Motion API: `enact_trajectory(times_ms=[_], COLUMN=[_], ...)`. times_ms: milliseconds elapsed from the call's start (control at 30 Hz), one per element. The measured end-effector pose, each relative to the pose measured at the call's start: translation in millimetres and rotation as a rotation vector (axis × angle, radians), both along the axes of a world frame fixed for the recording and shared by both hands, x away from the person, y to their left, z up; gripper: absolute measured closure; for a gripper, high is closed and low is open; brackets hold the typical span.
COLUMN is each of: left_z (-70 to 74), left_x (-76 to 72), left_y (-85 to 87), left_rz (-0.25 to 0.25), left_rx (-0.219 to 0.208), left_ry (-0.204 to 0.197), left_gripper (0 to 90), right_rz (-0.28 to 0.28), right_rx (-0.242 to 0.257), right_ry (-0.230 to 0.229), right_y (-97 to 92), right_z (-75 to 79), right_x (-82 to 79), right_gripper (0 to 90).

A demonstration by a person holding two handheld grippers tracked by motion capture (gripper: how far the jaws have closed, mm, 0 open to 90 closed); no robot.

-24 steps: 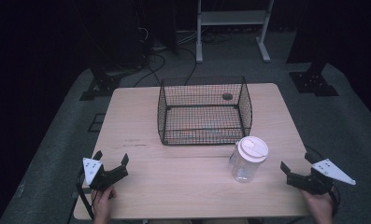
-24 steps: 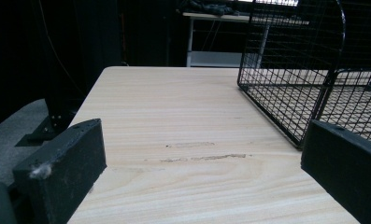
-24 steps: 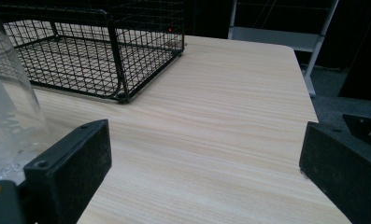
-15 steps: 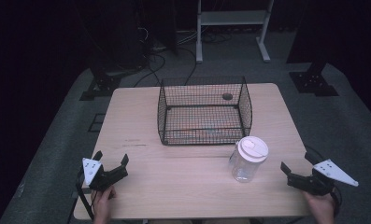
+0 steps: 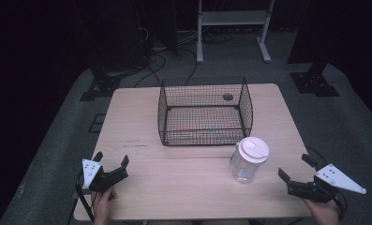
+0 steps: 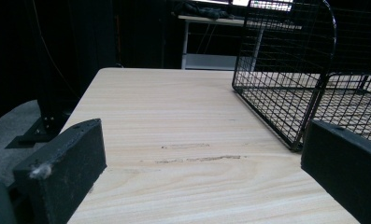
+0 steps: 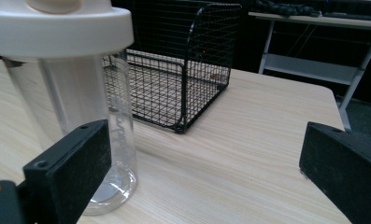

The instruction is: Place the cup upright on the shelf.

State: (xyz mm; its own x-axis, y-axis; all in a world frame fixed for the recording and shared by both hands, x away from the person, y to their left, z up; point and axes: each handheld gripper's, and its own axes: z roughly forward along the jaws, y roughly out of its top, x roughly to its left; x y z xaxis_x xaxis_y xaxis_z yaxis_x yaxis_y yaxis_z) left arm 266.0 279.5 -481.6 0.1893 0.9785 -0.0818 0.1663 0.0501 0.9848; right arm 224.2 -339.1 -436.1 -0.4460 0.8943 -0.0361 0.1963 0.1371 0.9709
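Note:
A clear plastic jar [image 5: 249, 161] with a white lid stands upright on the wooden table [image 5: 137, 126], just in front of the right corner of a black wire basket [image 5: 204, 112]. In the right gripper view the jar [image 7: 75, 93] rises close by on the left, beyond the left jaw. My right gripper [image 5: 298, 167] rests open at the table's front right, a short way right of the jar. My left gripper [image 5: 111, 160] lies open near the front left edge with nothing between its jaws. The basket [image 6: 290, 79] stands ahead and to the right in the left gripper view.
A small dark knot or hole [image 5: 227, 97] marks the table behind the basket. A white metal stand [image 5: 230, 21] and cables lie on the grey floor beyond the table. Bare wood stretches between my two grippers.

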Motion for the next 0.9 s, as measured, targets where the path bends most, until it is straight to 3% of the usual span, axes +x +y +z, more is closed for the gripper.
enact_trajectory(times_ms=[900], left_z=[-0.1], left_x=[-0.3], left_y=[0.3], left_rz=[-0.014], left_rx=[-0.002], left_ry=[-0.004], left_gripper=[0.0], right_rz=[0.151], right_rx=[-0.044], right_ry=[-0.047], right_y=[50.8], right_z=[24.3], right_x=[-11.4], right_gripper=[1.7])
